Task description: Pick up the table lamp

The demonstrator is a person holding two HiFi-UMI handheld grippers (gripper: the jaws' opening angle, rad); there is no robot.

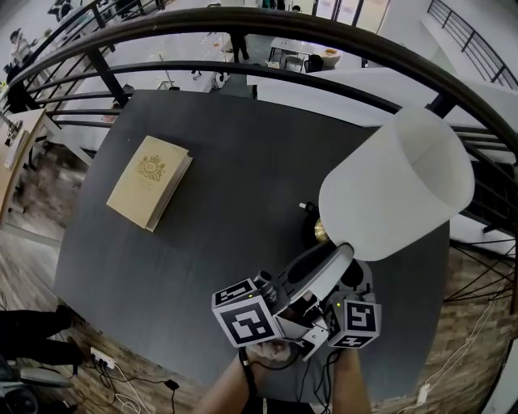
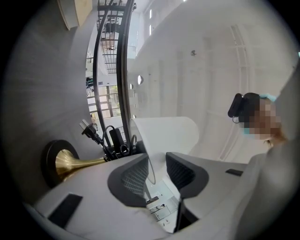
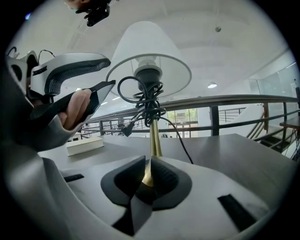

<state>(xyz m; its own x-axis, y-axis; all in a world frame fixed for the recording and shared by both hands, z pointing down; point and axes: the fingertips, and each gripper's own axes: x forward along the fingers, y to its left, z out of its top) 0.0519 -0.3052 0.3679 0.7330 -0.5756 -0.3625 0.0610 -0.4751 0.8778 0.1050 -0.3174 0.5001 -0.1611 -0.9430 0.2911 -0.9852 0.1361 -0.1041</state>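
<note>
Grasp seems set: right gripper [image 3: 144, 178] clamps the stem [image 3: 154, 140] of the table lamp [image 1: 394, 186], left gripper [image 2: 157, 172] gapes round its shade [image 2: 165, 135]; lift upright next

The dark table [image 1: 243, 162] lies open from its centre out to 9 o'clock, with only a tan book [image 1: 150, 181] at 10 o'clock. A black railing [image 1: 267, 23] fences the far edge from 10 to 3 o'clock. At 3 o'clock stands the table lamp [image 1: 396, 186], wide shade overhanging, bundled cord [image 3: 149, 101] crowding its stem.
</note>
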